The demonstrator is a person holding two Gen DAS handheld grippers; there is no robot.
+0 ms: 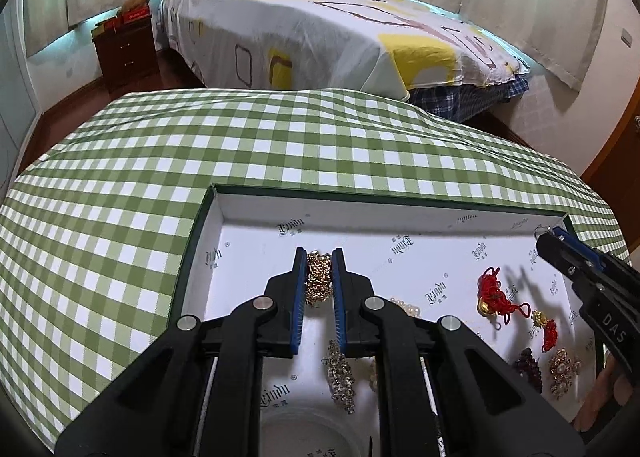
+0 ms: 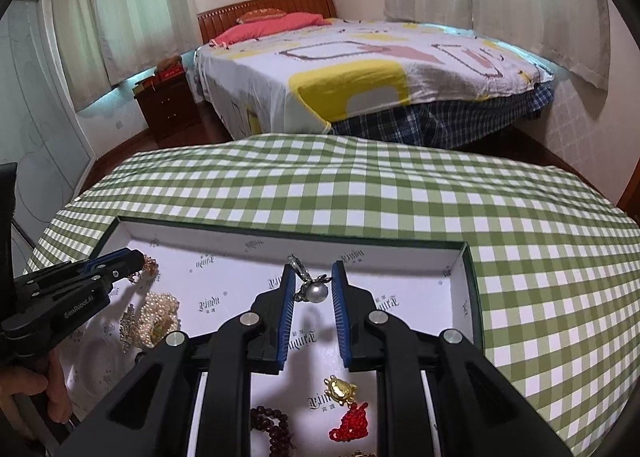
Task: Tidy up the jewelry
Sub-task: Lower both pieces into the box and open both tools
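A shallow box (image 1: 360,209) with a white printed lining and a dark green rim lies on a green checked cloth (image 1: 160,145). My left gripper (image 1: 319,257) is shut on a bundle of gold chain (image 1: 319,281) just above the box's left half. In the right wrist view, my right gripper (image 2: 313,269) is shut on a silver piece set with a pearl (image 2: 315,292) over the box's (image 2: 476,297) far right part. The right gripper (image 1: 558,243) also shows at the right edge of the left view, the left gripper (image 2: 134,261) at the left of the right view.
Loose in the box lie red knotted charms (image 1: 494,289), a rhinestone strip (image 1: 340,377), a gold flower brooch (image 1: 564,369), a pearl strand (image 2: 160,317), a gold turtle charm (image 2: 340,389) and dark wooden beads (image 2: 274,429). A bed (image 1: 320,29) stands beyond the table. A hand (image 2: 52,389) holds the left gripper.
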